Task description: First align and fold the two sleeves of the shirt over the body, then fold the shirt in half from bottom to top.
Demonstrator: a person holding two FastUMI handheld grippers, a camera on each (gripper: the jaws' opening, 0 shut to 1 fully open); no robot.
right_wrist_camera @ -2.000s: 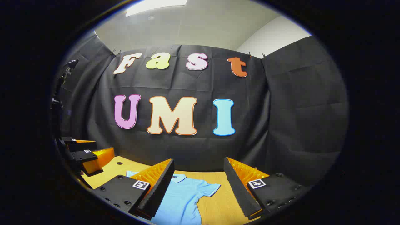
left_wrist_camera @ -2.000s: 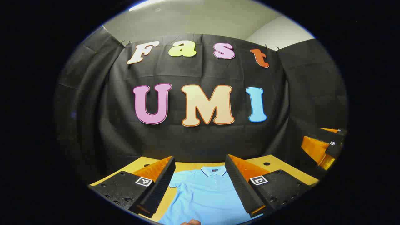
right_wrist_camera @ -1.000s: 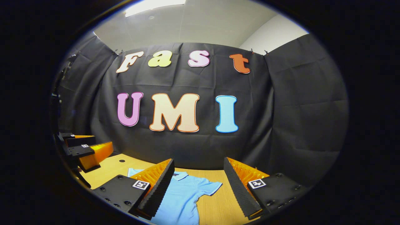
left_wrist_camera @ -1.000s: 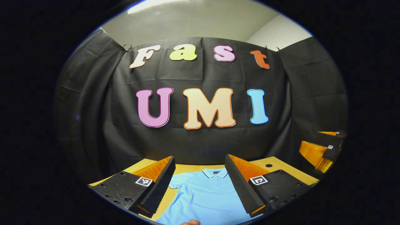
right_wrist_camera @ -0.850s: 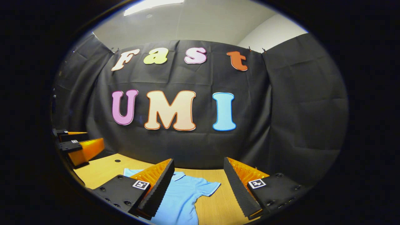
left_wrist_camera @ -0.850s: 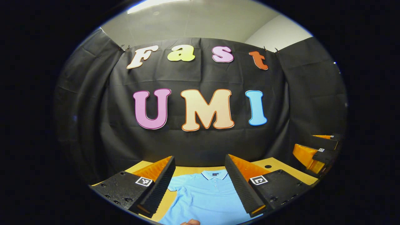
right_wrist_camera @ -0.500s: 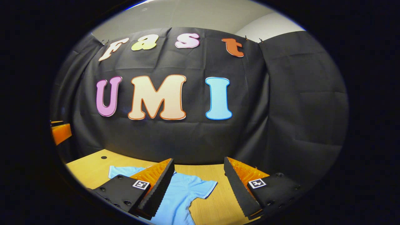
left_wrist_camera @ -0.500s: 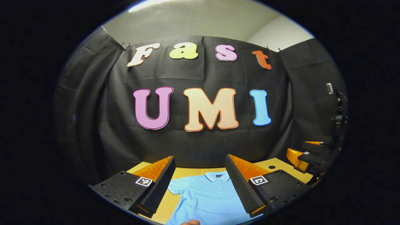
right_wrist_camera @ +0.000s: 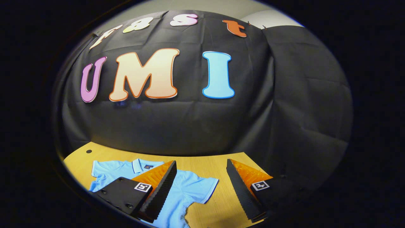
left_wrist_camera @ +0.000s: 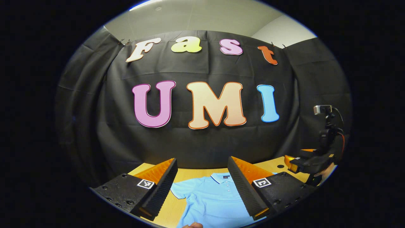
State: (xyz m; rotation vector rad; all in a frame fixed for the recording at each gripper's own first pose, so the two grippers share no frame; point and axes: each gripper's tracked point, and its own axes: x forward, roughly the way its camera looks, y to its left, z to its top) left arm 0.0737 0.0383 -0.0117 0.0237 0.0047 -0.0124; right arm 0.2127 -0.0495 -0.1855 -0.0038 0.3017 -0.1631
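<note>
The light blue shirt (right_wrist_camera: 190, 190) lies flat, sleeves spread out, collar far from the wide-open jaws.

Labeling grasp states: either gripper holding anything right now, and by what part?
Nothing held. The left gripper and the right gripper are both open above the shirt, which lies flat on the table.

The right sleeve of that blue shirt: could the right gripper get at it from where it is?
Probably yes. The sleeve lies flat on the table, just ahead of the open right gripper, with nothing between them.
</note>
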